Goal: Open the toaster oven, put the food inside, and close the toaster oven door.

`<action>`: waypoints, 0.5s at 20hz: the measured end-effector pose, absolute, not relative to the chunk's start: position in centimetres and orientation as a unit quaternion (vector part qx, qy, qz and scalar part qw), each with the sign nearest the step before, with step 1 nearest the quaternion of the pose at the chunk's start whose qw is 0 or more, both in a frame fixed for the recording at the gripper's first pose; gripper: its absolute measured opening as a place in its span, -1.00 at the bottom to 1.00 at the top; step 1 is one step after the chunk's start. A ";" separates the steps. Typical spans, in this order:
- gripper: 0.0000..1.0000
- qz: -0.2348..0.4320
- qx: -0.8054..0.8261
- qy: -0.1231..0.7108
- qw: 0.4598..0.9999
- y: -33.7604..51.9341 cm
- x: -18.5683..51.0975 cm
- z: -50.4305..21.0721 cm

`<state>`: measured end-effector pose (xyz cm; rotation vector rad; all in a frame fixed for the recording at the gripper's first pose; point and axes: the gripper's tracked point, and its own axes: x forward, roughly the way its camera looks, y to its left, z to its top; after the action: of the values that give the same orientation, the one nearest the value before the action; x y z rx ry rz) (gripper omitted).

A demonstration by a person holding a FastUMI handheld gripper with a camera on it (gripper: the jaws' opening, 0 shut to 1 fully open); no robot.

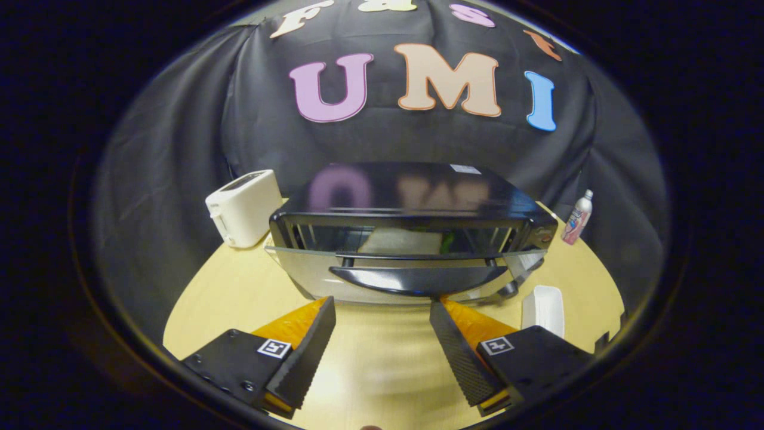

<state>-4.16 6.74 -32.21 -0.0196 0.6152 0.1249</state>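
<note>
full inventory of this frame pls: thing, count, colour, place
toaster oven: 1, black with silver front, on the table just ahead of the fingers; door part open, handle toward the fingers
food: pale item inside the oven, beyond the door; count and kind cannot be told
toaster: 1, white, beside the oven, on the side of the left finger
bottle: 1, white with pink label, upright at the oven's other side
dish: 1, white, beside the right finger
table: 1, light wood, round
gripper: 1, fingers open, nothing between them, tips just short of the door handle
</note>
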 end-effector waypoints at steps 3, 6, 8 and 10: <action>0.98 0.067 -0.005 0.293 0.954 7.7 -2.5 -31.4; 0.97 0.063 -0.004 0.288 0.956 7.8 -1.6 -31.0; 0.97 0.062 -0.006 0.290 0.955 7.6 -1.7 -31.2; 0.97 0.065 -0.008 0.290 0.955 7.7 -1.6 -31.3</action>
<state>-1.59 7.65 -31.26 -0.0157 0.5894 0.1310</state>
